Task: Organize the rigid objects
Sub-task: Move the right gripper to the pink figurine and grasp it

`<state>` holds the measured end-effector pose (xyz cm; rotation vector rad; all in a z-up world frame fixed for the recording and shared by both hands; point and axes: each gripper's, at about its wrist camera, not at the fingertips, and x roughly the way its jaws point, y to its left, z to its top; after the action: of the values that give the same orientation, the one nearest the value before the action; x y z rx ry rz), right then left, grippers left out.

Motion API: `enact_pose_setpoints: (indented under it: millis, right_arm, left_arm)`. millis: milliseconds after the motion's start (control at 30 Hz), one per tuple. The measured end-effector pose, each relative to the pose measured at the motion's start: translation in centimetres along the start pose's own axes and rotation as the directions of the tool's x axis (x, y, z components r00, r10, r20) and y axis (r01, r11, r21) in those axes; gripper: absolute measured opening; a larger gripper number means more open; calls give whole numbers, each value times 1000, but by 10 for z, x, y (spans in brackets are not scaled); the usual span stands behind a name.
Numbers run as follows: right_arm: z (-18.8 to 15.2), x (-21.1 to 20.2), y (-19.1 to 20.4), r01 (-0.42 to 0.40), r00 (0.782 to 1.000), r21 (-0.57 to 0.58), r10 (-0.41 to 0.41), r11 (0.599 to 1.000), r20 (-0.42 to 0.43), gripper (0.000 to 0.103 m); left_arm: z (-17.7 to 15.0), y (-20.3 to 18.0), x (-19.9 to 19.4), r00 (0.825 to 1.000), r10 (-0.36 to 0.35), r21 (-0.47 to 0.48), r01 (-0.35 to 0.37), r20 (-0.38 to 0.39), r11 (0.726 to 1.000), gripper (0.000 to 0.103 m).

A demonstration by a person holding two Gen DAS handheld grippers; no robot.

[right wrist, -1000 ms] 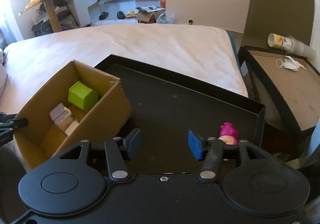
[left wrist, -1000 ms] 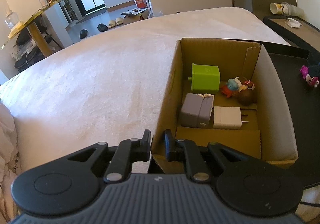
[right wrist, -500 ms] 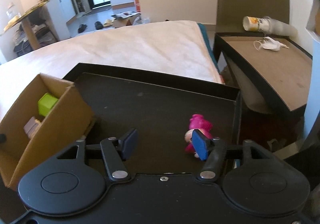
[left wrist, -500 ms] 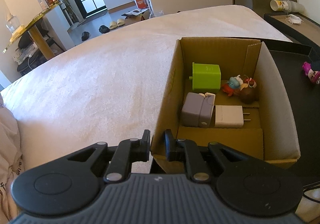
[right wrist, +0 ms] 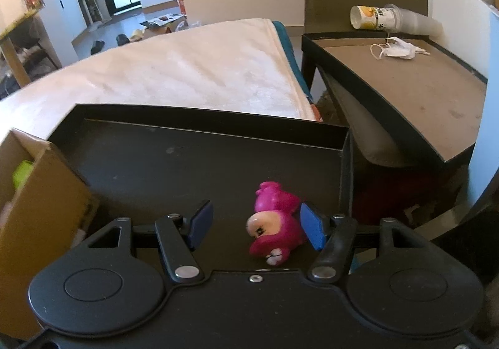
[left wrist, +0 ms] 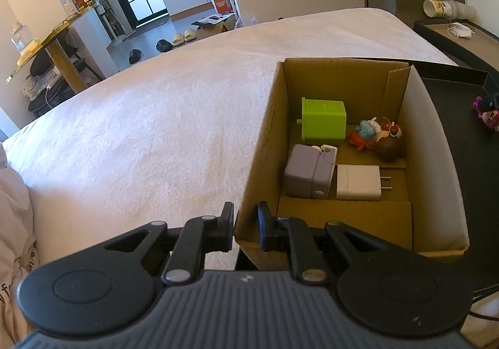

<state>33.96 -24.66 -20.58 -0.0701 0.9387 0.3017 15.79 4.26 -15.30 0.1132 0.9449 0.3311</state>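
Note:
A pink toy figure [right wrist: 277, 224] lies on its side on the black tray [right wrist: 187, 161]. My right gripper [right wrist: 257, 222] hangs open around it: the toy sits close to the right blue pad [right wrist: 312, 225], well apart from the left pad. The cardboard box [left wrist: 436, 161] stands at the tray's left and holds a green cube [left wrist: 324, 122], a grey block [left wrist: 307, 175], a white charger [left wrist: 358, 182] and small figurines [left wrist: 374, 133]. My left gripper [left wrist: 246, 224] is shut on the box's near left corner. The pink toy [left wrist: 488, 113] also shows at the left wrist view's right edge.
The tray rests on a bed with a pale blanket [left wrist: 140, 130]. Right of the bed stands a dark-rimmed side table [right wrist: 405, 93] with a tipped paper cup [right wrist: 368, 16] and a face mask [right wrist: 396, 51]. The tray's raised rim [right wrist: 346, 174] runs just right of the toy.
My right gripper swung right and came down over the tray, its jaws widened, and the pink toy now lies between the fingers. The left gripper kept its hold on the box.

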Motion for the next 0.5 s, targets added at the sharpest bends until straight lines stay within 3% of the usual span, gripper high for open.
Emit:
enact_pose_setpoints:
  millis: [400,467,500]
  right_arm:
    - [-11,18,6,48,997,-89,-52,995,-52,60]
    - [-12,22,5,37,996,-86,-43,996,-78,44]
    - [-13,20,6,35,996,-89,-42,995,-73,42]
  left_arm:
    - [0,1,-1,1000,-3,-7,3,-3,1000,14]
    - [0,1,-1,1000,-4,-8,4,-3,1000,14]
    - [0,1,-1,1000,-4,-8,4,-2,1000,14]
